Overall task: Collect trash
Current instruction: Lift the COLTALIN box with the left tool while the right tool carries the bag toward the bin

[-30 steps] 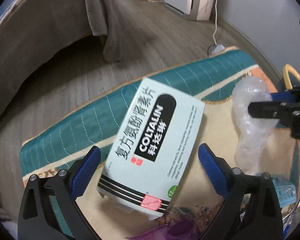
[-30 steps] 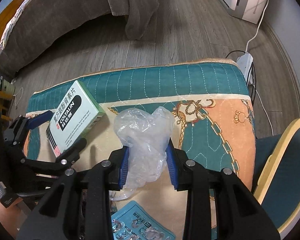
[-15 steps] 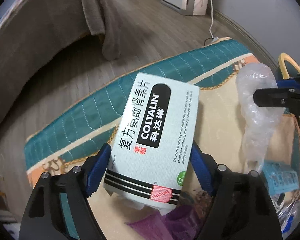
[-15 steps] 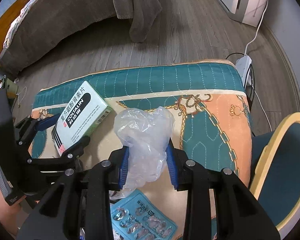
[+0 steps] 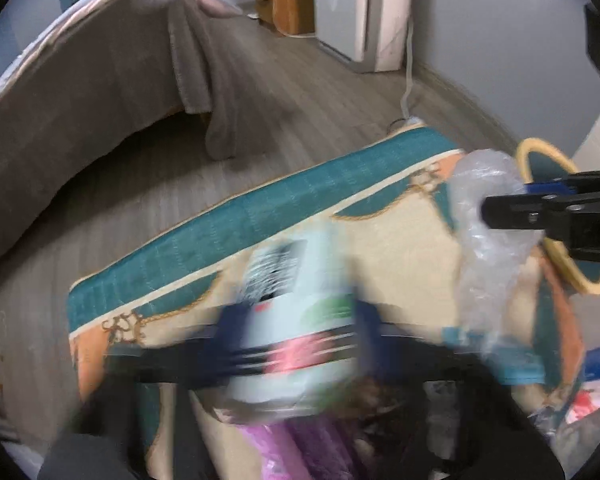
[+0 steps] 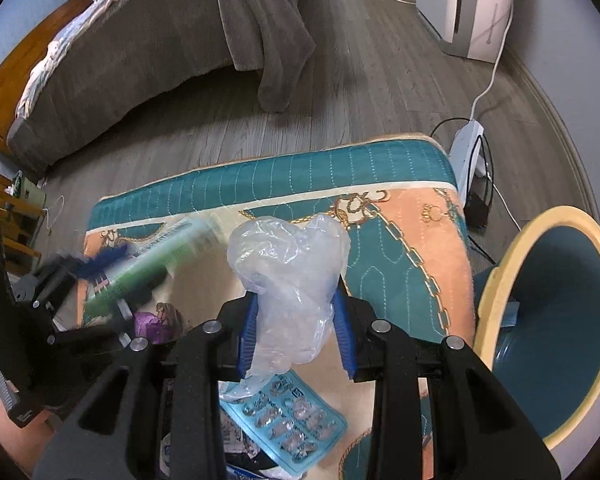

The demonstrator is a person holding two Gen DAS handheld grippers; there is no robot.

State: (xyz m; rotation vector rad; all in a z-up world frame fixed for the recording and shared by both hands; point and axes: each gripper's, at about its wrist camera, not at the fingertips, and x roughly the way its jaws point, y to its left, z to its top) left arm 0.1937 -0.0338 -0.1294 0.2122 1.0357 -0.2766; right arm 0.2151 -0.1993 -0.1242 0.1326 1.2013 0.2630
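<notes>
My left gripper (image 5: 296,344) is shut on a pale green Coltalin medicine box (image 5: 300,312), which is blurred by motion and held above the patterned table. The box (image 6: 156,260) and the left gripper (image 6: 112,276) also show at the left of the right wrist view. My right gripper (image 6: 298,328) is shut on a crumpled clear plastic bag (image 6: 292,272) and holds it above the table. The bag (image 5: 488,216) and the right gripper (image 5: 512,204) show at the right of the left wrist view.
The table wears a teal, cream and orange quilted cloth (image 6: 380,208). A blue blister pack (image 6: 292,428) and purple wrapper (image 6: 152,324) lie near its front edge. A teal chair with a yellow rim (image 6: 548,312) stands at right. A bed with a grey blanket (image 6: 160,48) lies beyond.
My left gripper has closed on the medicine box, lifted it and is turning it quickly. My right gripper has risen a little with the plastic bag.
</notes>
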